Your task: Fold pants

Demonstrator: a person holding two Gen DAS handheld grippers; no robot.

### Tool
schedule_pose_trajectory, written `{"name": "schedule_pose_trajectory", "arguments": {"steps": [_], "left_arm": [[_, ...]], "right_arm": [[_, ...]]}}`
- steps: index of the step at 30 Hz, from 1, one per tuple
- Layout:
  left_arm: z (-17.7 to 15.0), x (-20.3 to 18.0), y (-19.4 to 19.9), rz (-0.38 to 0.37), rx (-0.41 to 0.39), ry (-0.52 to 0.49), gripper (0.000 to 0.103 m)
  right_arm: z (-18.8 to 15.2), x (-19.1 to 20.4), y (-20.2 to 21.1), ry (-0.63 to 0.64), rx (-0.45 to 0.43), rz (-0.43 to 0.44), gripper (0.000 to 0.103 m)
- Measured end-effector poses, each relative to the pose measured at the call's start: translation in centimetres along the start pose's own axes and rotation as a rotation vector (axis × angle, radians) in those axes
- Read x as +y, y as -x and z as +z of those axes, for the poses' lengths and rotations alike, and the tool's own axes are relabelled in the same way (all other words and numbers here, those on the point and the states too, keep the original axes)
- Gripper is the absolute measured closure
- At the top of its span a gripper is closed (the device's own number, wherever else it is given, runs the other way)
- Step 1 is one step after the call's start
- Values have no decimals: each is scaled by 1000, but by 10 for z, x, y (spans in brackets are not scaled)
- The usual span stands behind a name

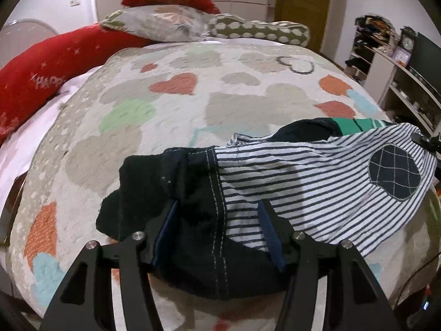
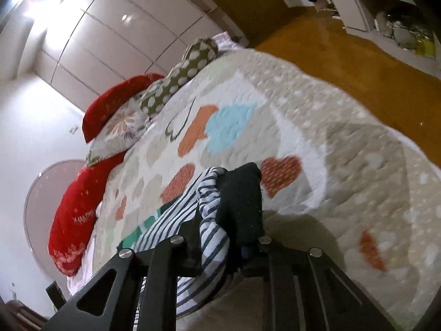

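Observation:
The pants point(image 1: 303, 182) are white with thin navy stripes, a navy waistband or cuff and a round navy patch point(image 1: 394, 173). They hang stretched in the air above the bed between my two grippers. My left gripper point(image 1: 217, 209) is shut on the navy end of the pants. My right gripper point(image 2: 220, 220) is shut on the other end, where striped and navy cloth point(image 2: 209, 209) bunch between the fingers. The right gripper's tip shows at the far right of the left wrist view point(image 1: 424, 139).
Below is a bed with a heart-patterned quilt point(image 1: 176, 104). Red pillows point(image 1: 41, 74) and patterned cushions point(image 1: 171, 22) lie at its head. Shelving point(image 1: 397, 71) stands to the right. Wood floor point(image 2: 344, 49) runs beside the bed.

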State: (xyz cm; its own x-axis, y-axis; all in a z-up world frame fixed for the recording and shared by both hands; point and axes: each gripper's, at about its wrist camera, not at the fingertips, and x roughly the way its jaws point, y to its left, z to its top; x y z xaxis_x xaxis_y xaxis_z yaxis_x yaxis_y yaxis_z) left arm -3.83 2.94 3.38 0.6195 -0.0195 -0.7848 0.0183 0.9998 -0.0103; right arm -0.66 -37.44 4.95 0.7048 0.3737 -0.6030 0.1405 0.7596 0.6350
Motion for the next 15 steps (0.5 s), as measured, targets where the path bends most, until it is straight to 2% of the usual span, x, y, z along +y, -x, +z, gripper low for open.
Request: {"name": "schedule_pose_trajectory", "arguments": {"steps": [4,6,8,9,11,15], "left_arm": [[-5,-12,-14,50,6,-51,37],[-8,-10,-13,40,1,-59,36],[-9,-2,-2,-4,17,-54,37],[-9,4,9,-39,7,-37,37],[-7,15,34,-64,-37,-11,37],[10,39,64,-79,-106,74,33]], "right_arm": [[4,-8,1,-20,-11,-35,82],[0,-13,-5,2,3,-93,78],[-3,-13,-4,44,-15,-160,73],[-4,-15,2,52,-33,-170,68],[0,-15,15,47,-66,-179,67],[11,5,62,100,-239,-244,65]]}}
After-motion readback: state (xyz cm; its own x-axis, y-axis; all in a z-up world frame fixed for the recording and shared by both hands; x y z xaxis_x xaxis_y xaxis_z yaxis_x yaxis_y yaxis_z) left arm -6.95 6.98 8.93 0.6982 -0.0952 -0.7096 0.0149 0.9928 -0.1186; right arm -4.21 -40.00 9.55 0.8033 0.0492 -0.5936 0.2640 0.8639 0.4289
